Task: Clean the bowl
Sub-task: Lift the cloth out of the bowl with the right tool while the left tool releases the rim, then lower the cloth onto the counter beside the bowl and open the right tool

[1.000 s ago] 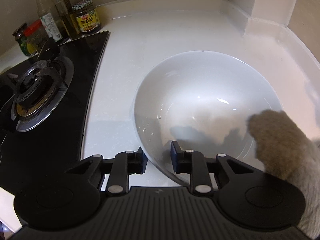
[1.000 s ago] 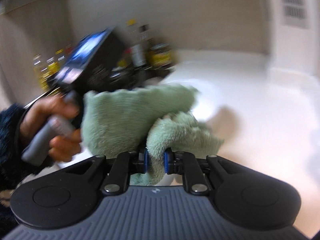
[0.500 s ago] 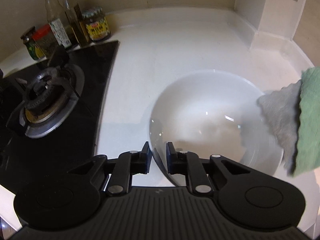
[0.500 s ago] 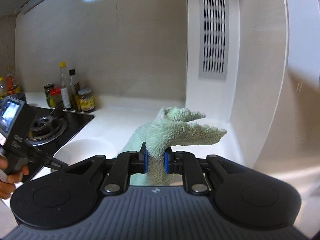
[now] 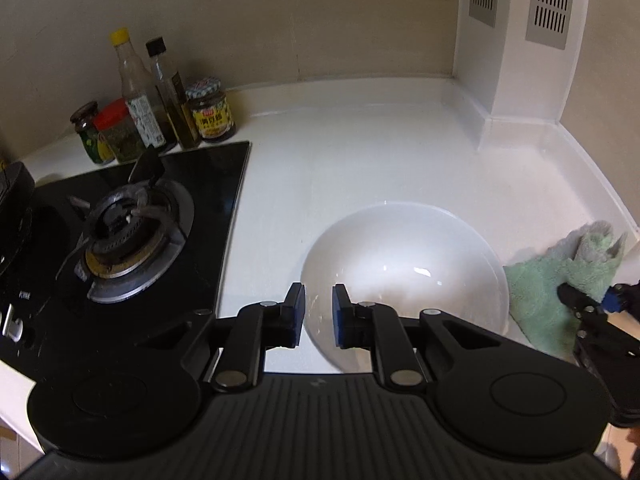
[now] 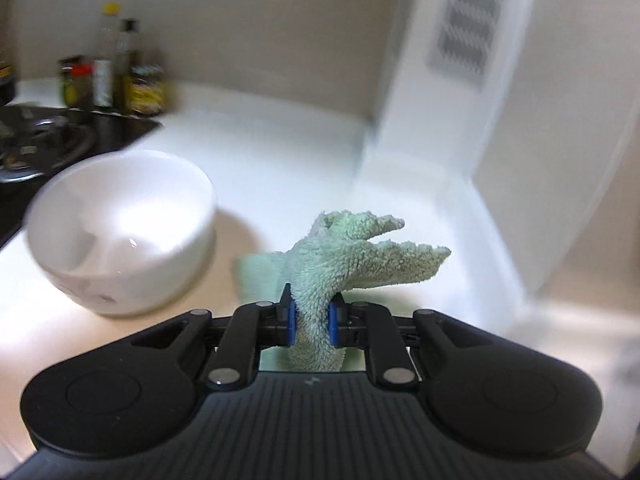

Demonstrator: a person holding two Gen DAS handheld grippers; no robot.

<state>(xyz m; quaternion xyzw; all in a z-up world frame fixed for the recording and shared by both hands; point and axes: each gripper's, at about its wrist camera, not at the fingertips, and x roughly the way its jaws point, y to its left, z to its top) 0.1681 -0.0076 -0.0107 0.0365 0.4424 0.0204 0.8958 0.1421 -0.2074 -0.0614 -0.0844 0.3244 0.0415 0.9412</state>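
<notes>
A white bowl [image 5: 404, 268] stands upright on the white counter [image 5: 340, 168]; it also shows in the right wrist view [image 6: 120, 228]. My left gripper [image 5: 318, 314] has its jaws on either side of the bowl's near rim, shut on it. My right gripper [image 6: 312, 320] is shut on a green cloth [image 6: 352, 256], low over the counter to the right of the bowl. In the left wrist view the green cloth [image 5: 560, 280] lies partly on the counter beside the bowl, with the right gripper [image 5: 592, 304] at its right edge.
A black gas hob [image 5: 132, 232] lies left of the bowl. Several bottles and jars [image 5: 160, 108] stand at the back left wall. A white column with vents [image 5: 520, 52] rises at the back right corner.
My right gripper has carried the cloth out of the bowl and down to the counter on the bowl's right. The left wrist view has pulled back from the bowl, whose rim stays in its jaws.
</notes>
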